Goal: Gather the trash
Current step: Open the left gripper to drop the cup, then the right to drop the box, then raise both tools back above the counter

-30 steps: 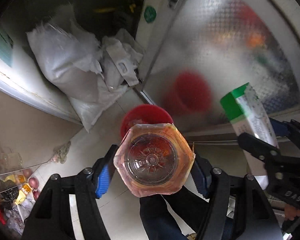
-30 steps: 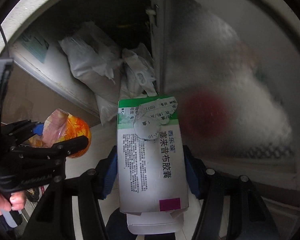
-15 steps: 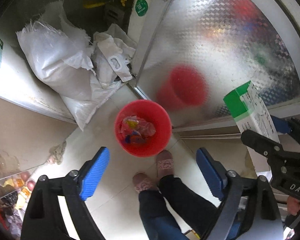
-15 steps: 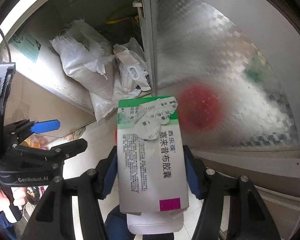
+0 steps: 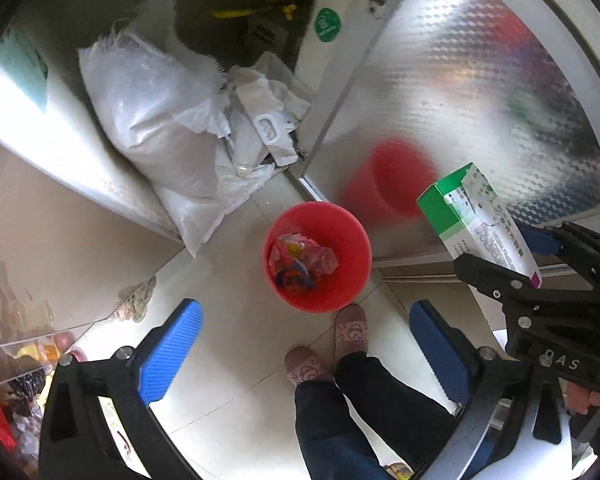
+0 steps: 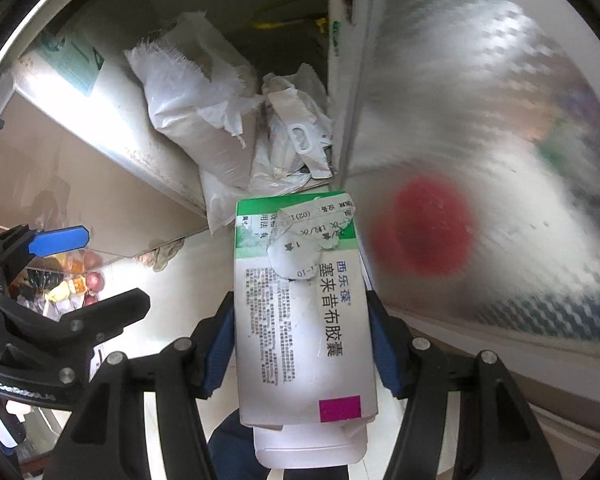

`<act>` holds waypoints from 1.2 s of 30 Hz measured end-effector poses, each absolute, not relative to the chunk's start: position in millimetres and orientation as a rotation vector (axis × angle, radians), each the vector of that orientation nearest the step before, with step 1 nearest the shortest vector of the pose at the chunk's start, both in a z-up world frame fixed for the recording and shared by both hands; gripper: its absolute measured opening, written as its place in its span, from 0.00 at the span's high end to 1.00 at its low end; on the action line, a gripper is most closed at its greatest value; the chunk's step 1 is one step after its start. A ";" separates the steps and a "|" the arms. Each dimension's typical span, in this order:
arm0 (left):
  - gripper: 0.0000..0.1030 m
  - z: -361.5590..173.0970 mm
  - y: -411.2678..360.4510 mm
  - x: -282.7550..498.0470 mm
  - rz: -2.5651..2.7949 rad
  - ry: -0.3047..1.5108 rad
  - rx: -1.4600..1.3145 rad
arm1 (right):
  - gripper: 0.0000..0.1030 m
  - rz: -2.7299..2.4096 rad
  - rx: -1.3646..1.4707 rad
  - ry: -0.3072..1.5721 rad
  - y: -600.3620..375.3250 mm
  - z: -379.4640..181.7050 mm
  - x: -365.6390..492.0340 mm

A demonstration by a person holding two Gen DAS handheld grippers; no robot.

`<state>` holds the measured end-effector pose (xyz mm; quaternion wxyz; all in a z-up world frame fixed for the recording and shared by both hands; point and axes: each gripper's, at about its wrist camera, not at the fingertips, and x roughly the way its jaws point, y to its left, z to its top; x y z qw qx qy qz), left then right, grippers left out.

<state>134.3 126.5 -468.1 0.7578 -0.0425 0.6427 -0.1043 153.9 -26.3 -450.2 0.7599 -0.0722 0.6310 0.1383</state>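
The left gripper (image 5: 300,344) hangs above the red bin (image 5: 354,236); its jaws have just been opening and now stand wide with nothing between them. Crumpled wrappers (image 5: 300,258) lie inside the bin, so one deposit appears complete. The right gripper (image 6: 300,344) is clamped on a green-and-white medicine box (image 6: 300,312), held off to the bin's side. Remaining, by judgement: carry the box over the bin and release it.
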 end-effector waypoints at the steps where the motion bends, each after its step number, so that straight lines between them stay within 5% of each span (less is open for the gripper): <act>1: 0.00 -469.1 129.7 134.1 -0.222 1.403 -0.095 | 0.44 0.306 -0.165 1.372 -24.7 -451.6 154.6; 7: 0.00 -477.4 139.9 134.0 -0.182 1.417 -0.109 | 0.43 0.326 -0.208 1.363 -18.8 -461.3 161.6; 11: 0.00 -480.3 144.0 133.0 -0.161 1.420 -0.114 | 0.17 0.343 -0.223 1.385 -16.4 -466.4 162.5; 20: 0.00 -458.3 149.0 121.7 -0.149 1.403 -0.117 | 0.05 0.352 -0.238 1.407 -16.7 -454.0 152.8; 36: 0.00 -279.3 158.5 88.9 -0.115 1.210 -0.148 | 0.01 0.416 -0.242 1.211 -17.8 -272.3 127.3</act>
